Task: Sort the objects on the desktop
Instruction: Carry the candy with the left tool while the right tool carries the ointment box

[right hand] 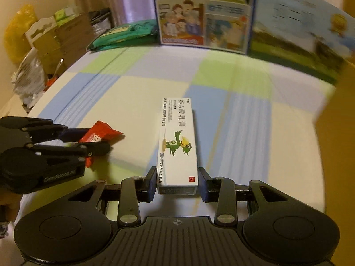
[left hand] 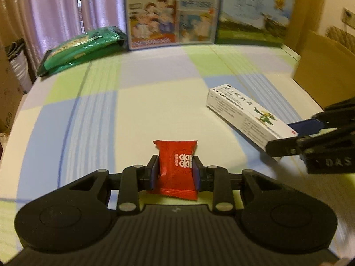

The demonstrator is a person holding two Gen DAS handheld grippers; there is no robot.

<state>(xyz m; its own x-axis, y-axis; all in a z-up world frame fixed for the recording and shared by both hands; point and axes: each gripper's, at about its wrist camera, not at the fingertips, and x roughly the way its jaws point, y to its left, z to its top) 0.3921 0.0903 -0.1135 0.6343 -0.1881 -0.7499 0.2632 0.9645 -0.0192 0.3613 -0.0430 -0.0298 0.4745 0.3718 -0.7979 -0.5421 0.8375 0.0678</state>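
Both grippers at their picks on the checked tablecloth [left hand: 137, 93].

My left gripper [left hand: 175, 173] is clamped on the small red foil candy wrapper [left hand: 177, 168], pads squeezing its puffy middle; it looks light and crinkly, so I'd judge a mid-body pinch safest. My right gripper [right hand: 176, 180] straddles the near end of the long white cardboard ointment box [right hand: 177, 141] lying on the cloth, fingers apart with a gap on the right side. The box looks stiff and light; I'd grip its long side walls.
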